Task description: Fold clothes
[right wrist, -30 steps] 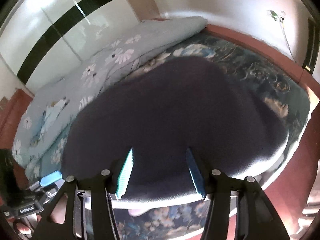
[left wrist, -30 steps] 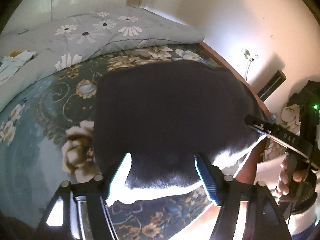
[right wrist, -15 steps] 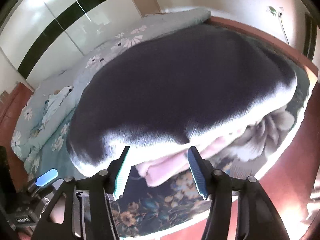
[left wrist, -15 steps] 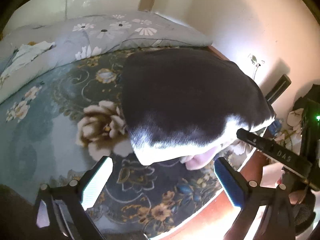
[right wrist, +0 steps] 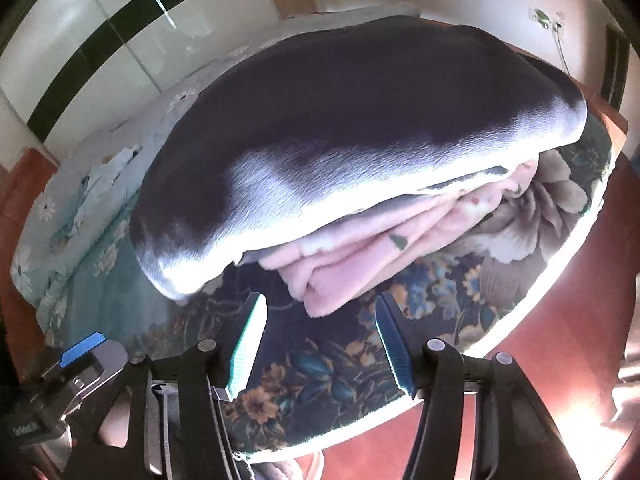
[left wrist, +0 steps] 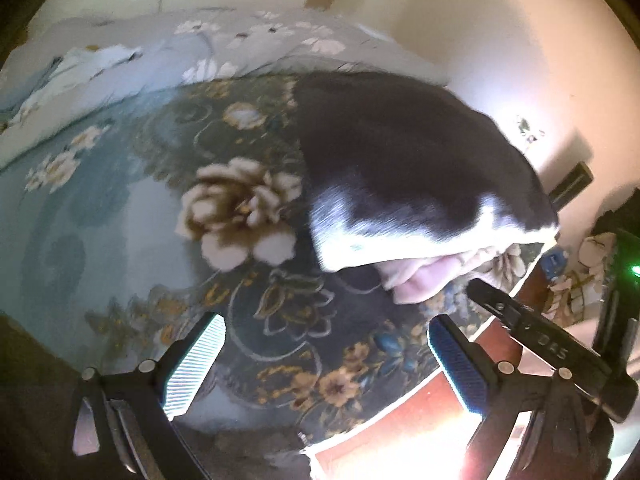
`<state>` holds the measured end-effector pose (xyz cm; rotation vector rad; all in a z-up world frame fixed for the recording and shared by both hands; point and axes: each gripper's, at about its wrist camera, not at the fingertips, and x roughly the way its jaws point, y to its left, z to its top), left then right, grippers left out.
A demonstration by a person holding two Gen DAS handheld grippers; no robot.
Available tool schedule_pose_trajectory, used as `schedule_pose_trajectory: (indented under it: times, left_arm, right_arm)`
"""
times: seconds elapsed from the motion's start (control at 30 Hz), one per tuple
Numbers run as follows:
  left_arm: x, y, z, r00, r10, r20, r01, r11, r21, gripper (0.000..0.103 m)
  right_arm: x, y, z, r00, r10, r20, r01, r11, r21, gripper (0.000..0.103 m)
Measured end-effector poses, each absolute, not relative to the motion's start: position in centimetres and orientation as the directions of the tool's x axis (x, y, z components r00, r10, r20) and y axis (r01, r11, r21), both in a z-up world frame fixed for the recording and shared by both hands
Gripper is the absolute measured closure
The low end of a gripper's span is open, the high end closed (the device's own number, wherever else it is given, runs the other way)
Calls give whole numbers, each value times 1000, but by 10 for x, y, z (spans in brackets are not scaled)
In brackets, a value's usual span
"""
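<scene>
While one dark navy fleece garment (right wrist: 360,120) lies folded over one pink fleece garment (right wrist: 352,264) near the floral bed's (left wrist: 280,320) edge, both grippers hold nothing. The left gripper (left wrist: 324,360) has just spread wide; the right gripper (right wrist: 320,344) stands apart

Dark garment (right wrist: 360,120) lies over pink cloth (right wrist: 360,256); right tool (right wrist: 320,344) empty before them.

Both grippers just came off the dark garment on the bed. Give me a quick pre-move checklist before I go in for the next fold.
1. Left gripper empty, jaws have just been opening: ok.
2. Right gripper empty, open: ok.
3. Dark garment lying on the bedspread: ok.
4. Garment edges aligned: not ok, pink fabric sticks out underneath.
5. Far edge flat: cannot tell.
</scene>
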<state>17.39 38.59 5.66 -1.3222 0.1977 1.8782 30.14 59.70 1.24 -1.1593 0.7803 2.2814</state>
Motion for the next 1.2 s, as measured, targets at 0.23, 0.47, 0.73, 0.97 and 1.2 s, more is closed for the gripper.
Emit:
schedule_pose_trajectory:
  times: [0.23,0.47,0.73,0.97,1.2]
  left_arm:
    - [165,368,41,-115,488,-865,-625,-712,-319,0]
    - [163,360,37,-119,485,-866,-619,-719,-317,0]
    - [171,358,42,-110,501,-859,-640,-697,-325,0]
    - [180,355,57,-250,497,-831,-669,-709,-222,0]
    - [183,355,62,-288,495,-820,-676,-711,-192,0]
  right_arm:
    - [306,576,15,-550,153,-821,-610,-744,271,21]
    - [307,561,20,-502,216,-838,-630,-754,183,21]
    - [314,550,24,-445,293,-846,-681,-724,108,21]
    - [320,545,24,-431,306,-849,-696,-711,97,21]
    - [323,539,31,-423,343,-839,-690,-721,54,21]
